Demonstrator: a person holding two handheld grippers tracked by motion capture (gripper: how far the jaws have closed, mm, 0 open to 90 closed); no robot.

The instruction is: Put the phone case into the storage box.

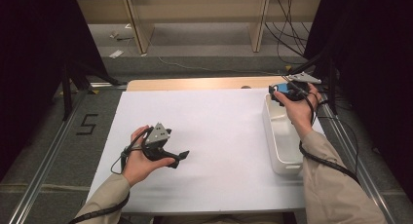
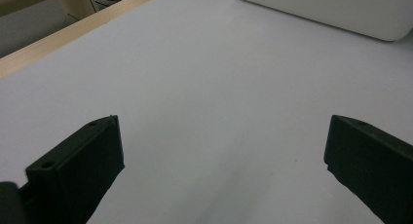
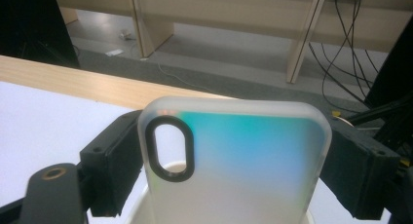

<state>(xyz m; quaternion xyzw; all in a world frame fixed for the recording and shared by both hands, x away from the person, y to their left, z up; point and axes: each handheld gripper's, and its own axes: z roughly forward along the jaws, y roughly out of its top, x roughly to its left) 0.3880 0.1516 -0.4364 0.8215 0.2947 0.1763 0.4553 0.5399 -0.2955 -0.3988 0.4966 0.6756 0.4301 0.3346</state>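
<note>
My right gripper (image 1: 279,95) is shut on a translucent phone case (image 3: 243,156) that shades from teal to blue and has an oval camera cutout at its upper left. Both black pads press on the case's side edges. The case (image 1: 284,90) hangs over the far end of a white plastic bin (image 1: 280,136), whose rim (image 3: 141,204) curves just beneath it. My left gripper (image 1: 181,158) rests low over the white sheet (image 1: 209,136), left of centre. In the left gripper view its jaws (image 2: 224,160) stand wide apart over bare sheet.
The bin (image 2: 341,9) stands along the sheet's right edge. A wooden table edge (image 1: 195,84) runs behind the sheet. Beyond it are wooden shelf legs (image 1: 139,34) and loose cables (image 1: 287,34) on the floor. Metal rails (image 1: 44,156) and dark curtains flank the table.
</note>
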